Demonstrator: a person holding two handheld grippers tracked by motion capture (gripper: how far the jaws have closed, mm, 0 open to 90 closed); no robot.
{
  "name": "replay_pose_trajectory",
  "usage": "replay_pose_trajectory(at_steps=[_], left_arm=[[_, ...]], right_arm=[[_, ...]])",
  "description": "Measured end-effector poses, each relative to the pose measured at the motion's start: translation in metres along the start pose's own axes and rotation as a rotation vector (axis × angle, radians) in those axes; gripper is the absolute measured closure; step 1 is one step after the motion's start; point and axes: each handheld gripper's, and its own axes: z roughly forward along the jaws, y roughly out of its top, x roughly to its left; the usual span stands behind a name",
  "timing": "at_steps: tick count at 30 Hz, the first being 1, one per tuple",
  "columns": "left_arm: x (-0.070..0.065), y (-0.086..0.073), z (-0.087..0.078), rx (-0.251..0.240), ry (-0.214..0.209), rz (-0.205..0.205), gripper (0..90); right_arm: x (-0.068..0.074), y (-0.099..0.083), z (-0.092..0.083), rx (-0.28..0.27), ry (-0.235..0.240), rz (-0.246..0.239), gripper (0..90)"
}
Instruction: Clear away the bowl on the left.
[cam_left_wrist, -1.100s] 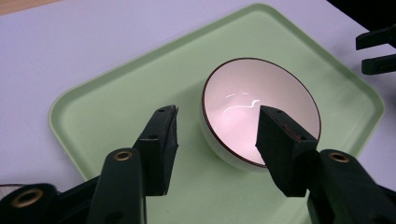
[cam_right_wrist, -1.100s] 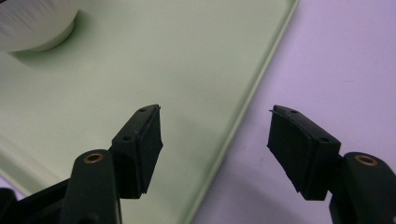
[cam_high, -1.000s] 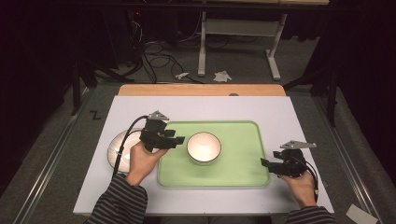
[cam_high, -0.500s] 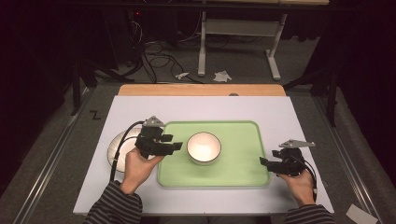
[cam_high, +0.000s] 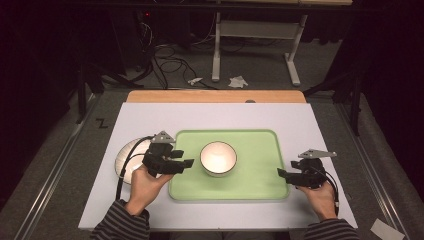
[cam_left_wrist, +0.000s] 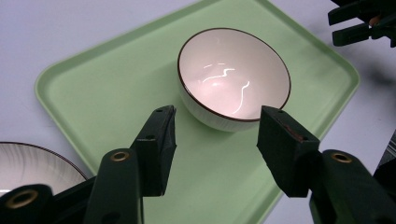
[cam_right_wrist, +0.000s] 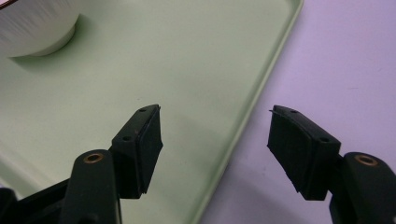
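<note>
while both jaws gape — bowl (cam_left_wrist: 233, 77) untouched, tray (cam_right_wrist: 196, 60) below

One green tray (cam_high: 260, 185) sits on the desk (cam_high: 210, 117). There are two bowls: one white bowl (cam_high: 218, 158) on the tray and another (cam_high: 127, 156) off its left edge. Two hand-held grippers, left (cam_high: 184, 163) and right (cam_high: 282, 173).

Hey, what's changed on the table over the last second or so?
The left gripper has drawn back slightly toward the person, jaws open, holding nothing. The right gripper has barely moved, open at the green tray's right edge. The bowl on the tray and the plate beside it stayed put.
</note>
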Motion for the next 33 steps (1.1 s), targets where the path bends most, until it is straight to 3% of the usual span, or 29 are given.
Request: replay_pose_trajectory(at_steps=[11, 33], left_arm=[[-0.001, -0.011, -0.001, 0.029, -0.003, 0.004, 46.9], [0.006, -0.031, 0.006, 0.091, 0.056, 0.052, 46.6]], right_arm=[[0.001, 0.000, 0.000, -0.003, 0.004, -0.003, 36.4], [0.001, 0.000, 0.000, 0.003, 0.006, -0.011, 36.3]])
